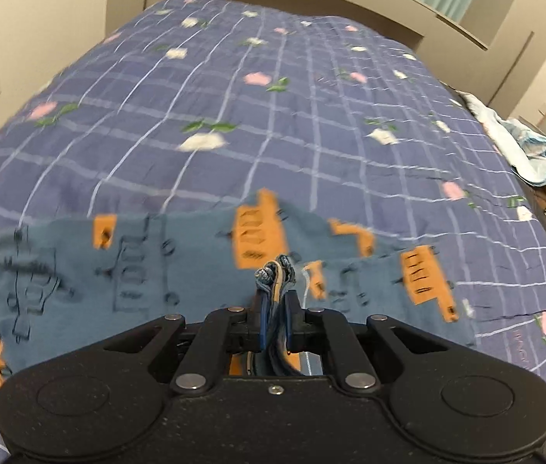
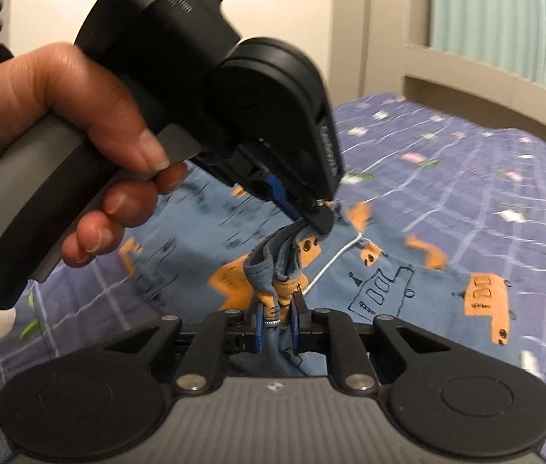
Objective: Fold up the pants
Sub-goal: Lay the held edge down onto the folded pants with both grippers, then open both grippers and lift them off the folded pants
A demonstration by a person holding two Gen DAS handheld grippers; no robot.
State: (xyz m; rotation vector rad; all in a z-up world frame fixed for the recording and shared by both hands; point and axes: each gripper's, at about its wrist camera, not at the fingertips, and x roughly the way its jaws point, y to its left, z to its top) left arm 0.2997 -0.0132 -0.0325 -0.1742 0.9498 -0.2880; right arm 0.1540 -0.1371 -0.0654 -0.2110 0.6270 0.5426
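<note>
Both grippers, left gripper (image 1: 276,290) and right gripper (image 2: 278,305), are clamped on the blue cotton pants with orange prints (image 1: 126,263) (edge bunched); the fold is starting, and next they should carry it across the checked bed cover (image 1: 273,96).

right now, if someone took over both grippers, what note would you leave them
Left gripper: jaws shut on a bunched edge of the pants.
Right gripper: jaws shut on another bunch of the same edge, close beside the left one.
Pants: blue with orange prints, mostly lying on the checked bedspread, gripped edge lifted.
Done: both grips taken.
Left: no fold is visibly laid yet; carry the edge over and flatten.
</note>
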